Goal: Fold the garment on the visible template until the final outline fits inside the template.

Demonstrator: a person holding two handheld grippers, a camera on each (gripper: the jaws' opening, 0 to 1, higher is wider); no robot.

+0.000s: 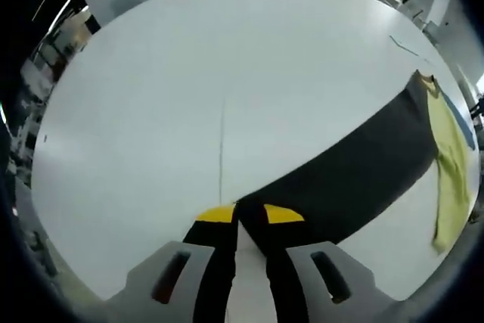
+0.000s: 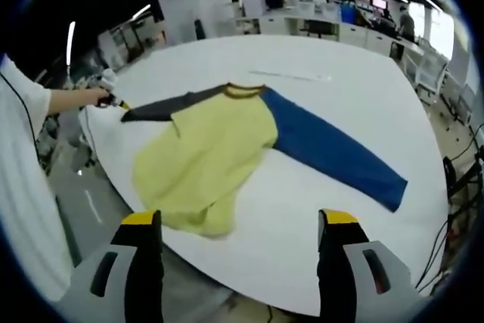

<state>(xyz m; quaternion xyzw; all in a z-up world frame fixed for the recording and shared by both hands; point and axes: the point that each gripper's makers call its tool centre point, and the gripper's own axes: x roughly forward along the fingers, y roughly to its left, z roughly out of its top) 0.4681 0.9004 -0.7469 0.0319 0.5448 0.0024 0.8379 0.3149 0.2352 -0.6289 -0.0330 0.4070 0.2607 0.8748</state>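
My left gripper [image 1: 248, 213] pinches the dark sleeve [image 1: 355, 168] end (jaws nearly shut); right gripper [image 2: 242, 221] hangs wide open, holding nothing, above shirt [image 2: 208, 156] on white table [image 2: 355, 88].

Our left gripper [image 1: 250, 213] sits low over the tabletop [image 1: 189, 96] with its yellow-tipped jaws drawn nearly together, pinching the end of the dark sleeve [image 1: 355, 168]. In the right gripper view it appears near the tabletop's left edge, held out by our bare forearm from a white short sleeve. Our right gripper [image 2: 240, 221] hovers off the near edge, jaws spread wide and holding nothing.
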